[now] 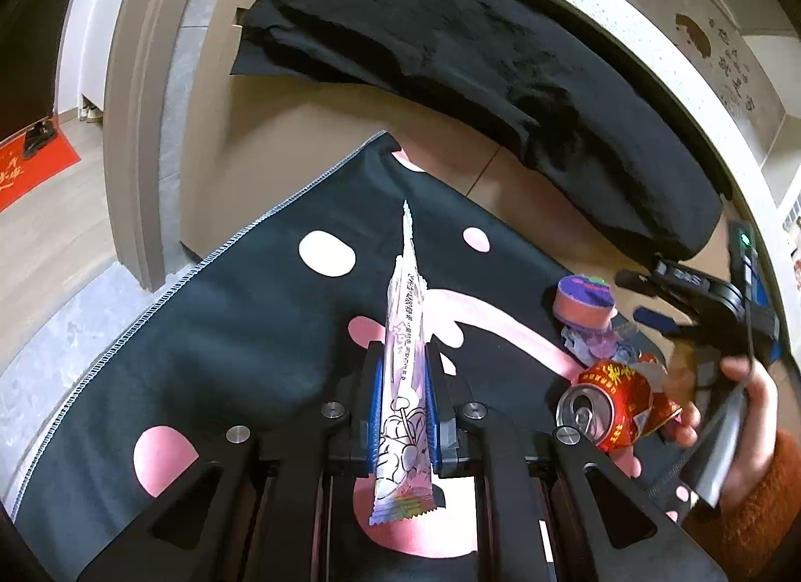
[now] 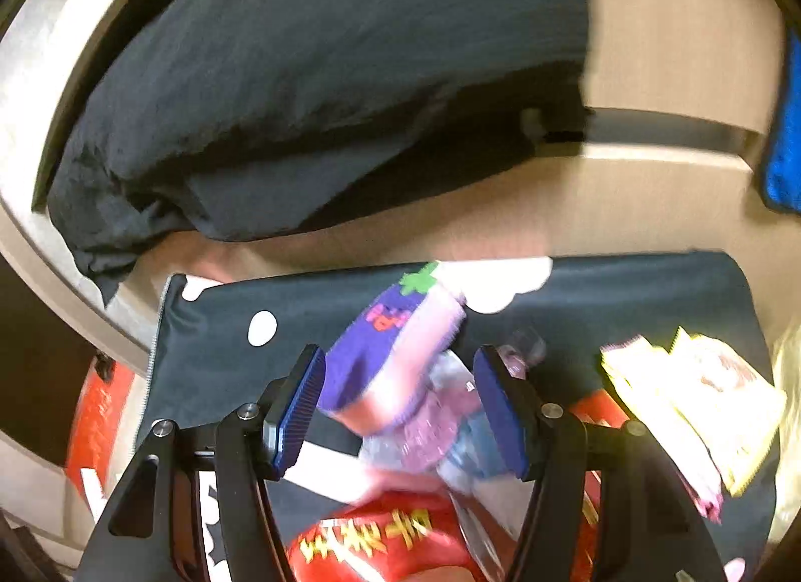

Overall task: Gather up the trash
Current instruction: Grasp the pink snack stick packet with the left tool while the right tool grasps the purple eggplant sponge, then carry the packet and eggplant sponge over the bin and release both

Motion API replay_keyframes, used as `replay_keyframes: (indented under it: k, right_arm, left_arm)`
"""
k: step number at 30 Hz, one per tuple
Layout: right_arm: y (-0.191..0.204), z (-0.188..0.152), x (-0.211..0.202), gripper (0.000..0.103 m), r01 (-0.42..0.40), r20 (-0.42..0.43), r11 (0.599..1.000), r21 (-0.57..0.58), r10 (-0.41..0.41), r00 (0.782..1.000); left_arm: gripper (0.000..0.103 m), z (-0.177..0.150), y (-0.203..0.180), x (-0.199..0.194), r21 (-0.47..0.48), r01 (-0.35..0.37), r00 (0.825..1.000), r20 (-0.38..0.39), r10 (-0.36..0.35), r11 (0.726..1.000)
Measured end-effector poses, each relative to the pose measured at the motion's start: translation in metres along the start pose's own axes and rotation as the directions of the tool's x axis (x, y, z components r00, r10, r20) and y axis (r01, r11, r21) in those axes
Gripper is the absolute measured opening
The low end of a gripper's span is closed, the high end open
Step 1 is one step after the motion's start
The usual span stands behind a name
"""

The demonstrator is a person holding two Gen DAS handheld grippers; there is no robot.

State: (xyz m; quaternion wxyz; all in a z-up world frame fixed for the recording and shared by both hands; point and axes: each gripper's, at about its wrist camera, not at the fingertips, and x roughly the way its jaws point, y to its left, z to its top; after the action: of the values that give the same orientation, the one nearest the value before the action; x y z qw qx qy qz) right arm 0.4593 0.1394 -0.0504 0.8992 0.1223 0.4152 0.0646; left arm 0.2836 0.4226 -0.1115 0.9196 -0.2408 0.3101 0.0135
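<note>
My left gripper (image 1: pixel 403 357) is shut on a long white and pink snack wrapper (image 1: pixel 406 302), which sticks out forward over a dark mat (image 1: pixel 225 332) with pink and white blobs. To its right lie a purple-topped cup (image 1: pixel 585 299), a crumpled clear wrapper (image 1: pixel 595 347) and a crushed red can (image 1: pixel 606 407). My right gripper (image 1: pixel 636 297), held by a hand (image 1: pixel 751 397) in an orange sleeve, hovers by them. In the blurred right wrist view, the right gripper (image 2: pixel 399 357) stands open, with the purple cup (image 2: pixel 380 332) and crumpled wrapper (image 2: pixel 440 427) between its fingers and the red can (image 2: pixel 380 542) below.
A black cloth (image 1: pixel 450 56) lies along the far edge of the wooden surface, also seen as the black cloth (image 2: pixel 300 106) in the right wrist view. Yellow packets (image 2: pixel 701 402) rest on the mat (image 2: pixel 626 292) at right. A blue cloth (image 2: pixel 786 146) shows at the right edge. A door frame (image 1: pixel 135 106) stands left.
</note>
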Motion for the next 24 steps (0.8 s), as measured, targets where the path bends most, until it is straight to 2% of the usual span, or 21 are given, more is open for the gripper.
replay_keyframes:
  k: [2, 5, 8, 9, 11, 13, 15, 18, 24]
  right_arm:
    - [0.004, 0.006, 0.015, 0.059, 0.014, -0.013, 1.000, -0.019, -0.015, 1.000]
    - [0.001, 0.012, 0.042, 0.059, 0.025, -0.054, 1.000, 0.016, -0.024, 0.998]
    - [-0.007, 0.014, 0.066, 0.059, 0.016, -0.104, 0.998, 0.061, -0.009, 0.995]
    - [-0.007, 0.014, 0.073, 0.059, -0.010, -0.120, 0.998, 0.063, 0.017, 0.993]
    - [-0.003, 0.015, 0.077, 0.046, -0.039, -0.130, 0.998, 0.042, 0.044, 0.991]
    - [0.006, 0.015, 0.068, 0.036, -0.081, -0.101, 0.996, -0.022, 0.079, 0.992]
    - [0.011, 0.014, 0.055, 0.032, -0.118, -0.087, 0.991, -0.065, 0.112, 0.990]
    - [0.015, 0.014, 0.025, 0.031, -0.189, -0.063, 0.975, -0.117, 0.182, 0.981]
    - [-0.001, 0.021, -0.058, 0.031, -0.231, 0.036, 0.947, -0.224, 0.244, 0.969]
  left_arm:
    - [0.014, 0.000, -0.001, 0.001, 0.008, -0.002, 1.000, -0.002, 0.002, 1.000]
    - [0.014, 0.000, -0.001, 0.004, 0.008, 0.002, 1.000, -0.008, -0.002, 1.000]
    - [0.014, 0.001, -0.005, 0.005, 0.016, 0.001, 1.000, -0.010, 0.000, 1.000]
    - [0.014, 0.000, -0.007, 0.004, 0.022, 0.000, 1.000, -0.009, 0.000, 1.000]
    - [0.014, -0.001, -0.011, 0.003, 0.034, -0.010, 1.000, -0.007, 0.011, 0.999]
    - [0.014, -0.001, -0.016, -0.003, 0.046, -0.017, 1.000, 0.003, 0.017, 0.999]
    - [0.014, 0.001, -0.025, -0.010, 0.056, -0.033, 0.999, 0.027, 0.032, 0.998]
    - [0.014, 0.007, -0.047, -0.024, 0.096, -0.046, 0.997, 0.064, 0.040, 0.994]
    - [0.014, 0.019, -0.112, -0.053, 0.167, -0.054, 0.992, 0.123, 0.034, 0.984]
